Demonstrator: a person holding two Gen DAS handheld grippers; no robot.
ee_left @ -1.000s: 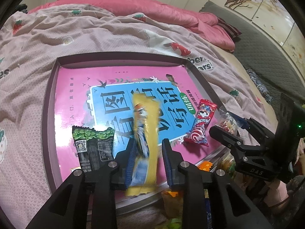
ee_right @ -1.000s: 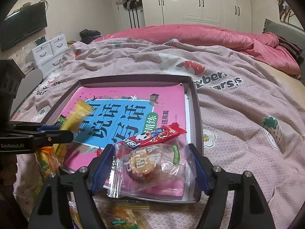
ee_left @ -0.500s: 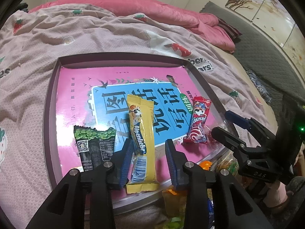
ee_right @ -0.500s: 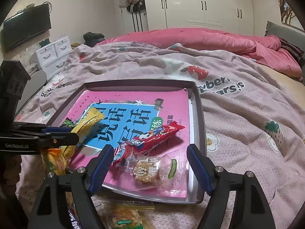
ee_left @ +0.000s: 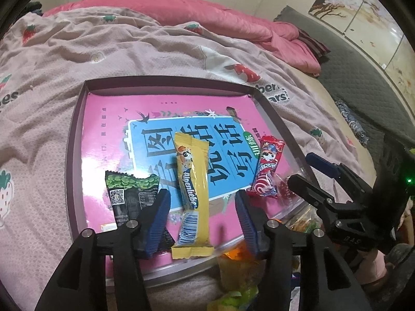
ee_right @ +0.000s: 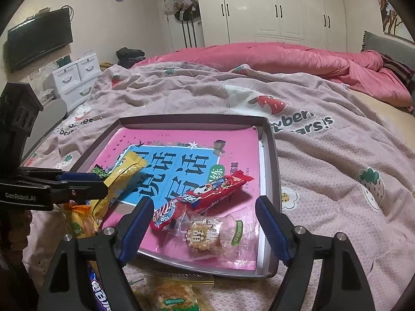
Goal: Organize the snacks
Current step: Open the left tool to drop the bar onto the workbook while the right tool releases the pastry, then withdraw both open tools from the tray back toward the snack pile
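Step in hand: both snacks look set down on the tray; in my judgement the release is finishing and the next pick comes from the loose pile at the near edge.
Left gripper (ee_left: 202, 212): jaws have just been opening and stand apart, either side of the yellow Alpenliebe stick (ee_left: 193, 194), pads clear of it.
Right gripper (ee_right: 205, 223): jaws wide apart, straddling the clear-wrapped round biscuit (ee_right: 205, 235) without pressing on it.
Doing it well: lift each gripper straight back along its own line so a pad does not drag a wrapper; the biscuit's film looks light and likely to cling or slide.
Tray (ee_left: 75, 140): shallow, dark-rimmed, on the strawberry-print bedspread (ee_left: 52, 77), lined with a pink book (ee_left: 109, 134).
Tray contents: black-and-green packet (ee_left: 129, 197) on the left, yellow stick just beside it in the middle, red wrapped candy (ee_left: 267, 168) on the right, the biscuit touching the red candy's near end.
Outside the tray: more packets (ee_right: 171, 295) lie on the bedspread at the near rim, still unsorted.
Risk: the biscuit sits close to the near rim.
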